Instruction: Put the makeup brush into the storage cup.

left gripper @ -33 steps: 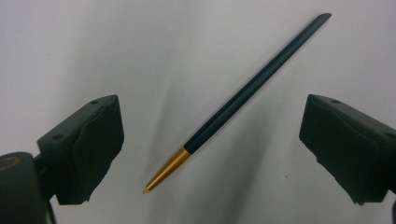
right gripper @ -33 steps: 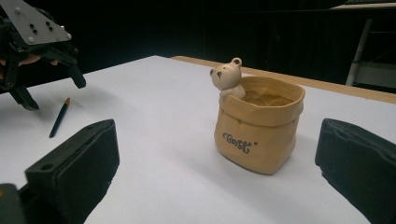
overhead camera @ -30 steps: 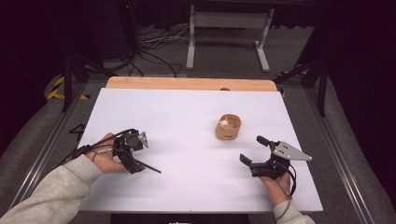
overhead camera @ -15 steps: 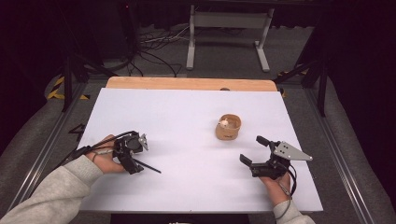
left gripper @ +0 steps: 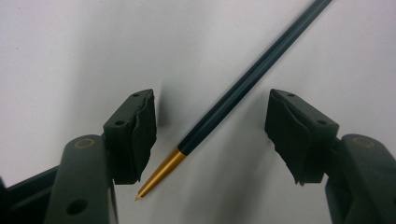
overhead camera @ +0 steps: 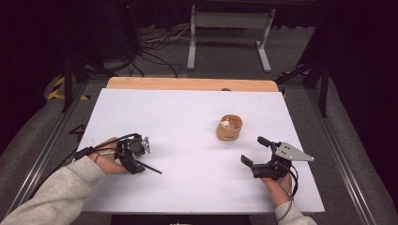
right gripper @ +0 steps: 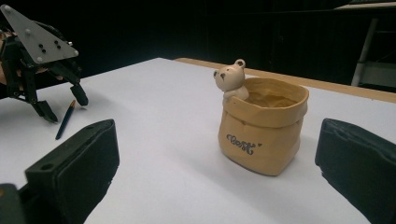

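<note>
Pencil between parted left tongs, far end cropped; right tongs parted.

Pencil: slim dark shaft, gold tapered tip; lying flat on white table, diagonal, untouched. Pot: tan sack-shaped ceramic, small bear figure on rim, script lettering; upright, right of centre.

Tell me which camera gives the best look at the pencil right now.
The left gripper view: the pencil lies on the table between the open fingers, gold tip near. The high view shows it as a thin dark line by the left gripper; the right gripper view shows it small and far off.
</note>
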